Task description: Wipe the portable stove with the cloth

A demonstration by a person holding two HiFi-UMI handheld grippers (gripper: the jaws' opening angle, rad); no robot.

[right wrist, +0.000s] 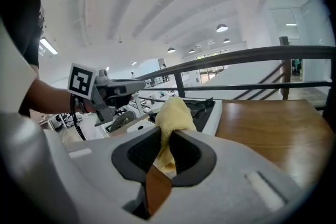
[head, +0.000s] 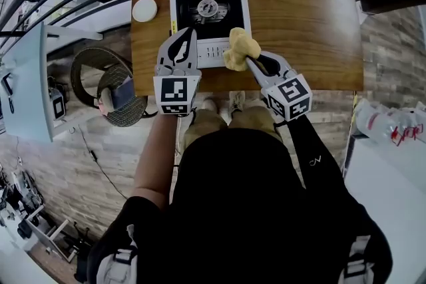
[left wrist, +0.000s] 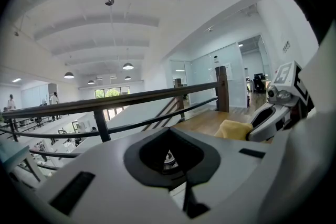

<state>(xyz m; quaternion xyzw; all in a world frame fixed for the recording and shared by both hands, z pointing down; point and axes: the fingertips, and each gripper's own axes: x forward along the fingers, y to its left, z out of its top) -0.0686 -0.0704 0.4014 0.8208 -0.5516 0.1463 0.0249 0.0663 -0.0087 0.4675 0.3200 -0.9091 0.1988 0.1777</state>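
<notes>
Wooden bench (head: 299,23) sits up against a dark metal railing (left wrist: 105,105), with open hall and white ceiling beyond it. Plank floor (head: 66,163) is under you.

Portable stove (head: 210,10) is on the bench, left of centre: white body, black top, round burner in the middle, control strip along the edge nearest you. A white round disc (head: 144,9) lies on the bench just beside the stove's left side, not touching it.

Your right gripper (head: 249,62) is pinching the cloth (head: 239,46). The right gripper view shows the yellow fabric clamped between both pads and bunched up above the tips. The cloth is at the stove's near right corner, by the end of the control strip. In the head view it overlaps that corner. Can't tell whether it is actually pressing on the surface.

Your left gripper (head: 186,40) has its jaws pressed together at the tips, with nothing between them. The left gripper view shows only the burner through the hollow between the pads. It is over the stove's near left corner, tips pointing at the black top. Contact with the stove is unclear.

The two grippers are near each other, apart, one at each near corner of the stove.
</notes>
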